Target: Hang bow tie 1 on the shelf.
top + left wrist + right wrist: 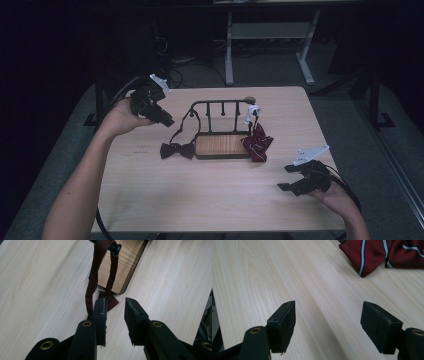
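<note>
My left tongs (161,118) hover at the counter's (215,200) far left, jaws slightly apart with nothing between them. In the left gripper view the dark bow tie's strap (93,282) hangs from a peg of the black rack (220,107) and passes just beside one jaw; contact I cannot tell. The dark bow tie (177,150) lies on the counter at the left end of the rack's wooden base (222,145). My right tongs (289,178) sit near right, jaws wide apart over bare wood. The striped red bow tie (257,142) rests at the base's right end.
</note>
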Available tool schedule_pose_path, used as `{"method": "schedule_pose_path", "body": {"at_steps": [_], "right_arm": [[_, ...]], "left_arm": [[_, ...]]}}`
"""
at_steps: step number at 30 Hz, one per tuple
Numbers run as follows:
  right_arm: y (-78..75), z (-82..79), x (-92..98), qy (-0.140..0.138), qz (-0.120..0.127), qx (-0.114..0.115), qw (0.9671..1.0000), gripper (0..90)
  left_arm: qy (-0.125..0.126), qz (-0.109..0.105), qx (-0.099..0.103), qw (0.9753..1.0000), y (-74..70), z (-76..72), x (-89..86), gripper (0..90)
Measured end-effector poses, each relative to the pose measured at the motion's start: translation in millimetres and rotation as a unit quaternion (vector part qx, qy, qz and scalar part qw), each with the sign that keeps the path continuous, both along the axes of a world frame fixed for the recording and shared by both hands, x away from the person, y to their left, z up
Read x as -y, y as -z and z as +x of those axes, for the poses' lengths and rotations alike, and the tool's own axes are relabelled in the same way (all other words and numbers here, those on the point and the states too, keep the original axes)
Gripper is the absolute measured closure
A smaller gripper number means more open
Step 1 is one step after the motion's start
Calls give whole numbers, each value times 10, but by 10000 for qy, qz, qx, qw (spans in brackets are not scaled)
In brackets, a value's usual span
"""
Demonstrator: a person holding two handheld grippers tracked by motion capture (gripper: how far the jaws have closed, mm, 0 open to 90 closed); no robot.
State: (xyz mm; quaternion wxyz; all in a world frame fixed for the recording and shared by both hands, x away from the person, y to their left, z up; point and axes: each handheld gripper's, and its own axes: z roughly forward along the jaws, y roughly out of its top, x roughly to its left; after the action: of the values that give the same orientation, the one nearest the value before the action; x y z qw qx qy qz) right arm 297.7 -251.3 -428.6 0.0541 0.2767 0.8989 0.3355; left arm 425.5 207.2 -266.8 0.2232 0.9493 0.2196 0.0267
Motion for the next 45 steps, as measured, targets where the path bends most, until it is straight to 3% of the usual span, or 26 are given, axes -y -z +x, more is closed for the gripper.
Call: {"method": "schedule_pose_path", "body": {"at_steps": [4, 6, 8, 45], "right_arm": [[-10, -1, 13, 22, 11, 14, 10000, 278], [-22, -2, 31, 51, 19, 41, 10000, 278], [-24, 2, 44, 71, 44, 51, 10000, 278], [14, 23, 115, 219, -9, 21, 9998, 279]], "left_arm": [[-38, 1, -48, 10000, 41, -9, -44, 690], [-66, -177, -52, 9998, 66, -48, -77, 681], [-40, -189, -21, 9998, 88, -64, -103, 675], [194, -195, -89, 9996, 436, -391, -185, 616]]}}
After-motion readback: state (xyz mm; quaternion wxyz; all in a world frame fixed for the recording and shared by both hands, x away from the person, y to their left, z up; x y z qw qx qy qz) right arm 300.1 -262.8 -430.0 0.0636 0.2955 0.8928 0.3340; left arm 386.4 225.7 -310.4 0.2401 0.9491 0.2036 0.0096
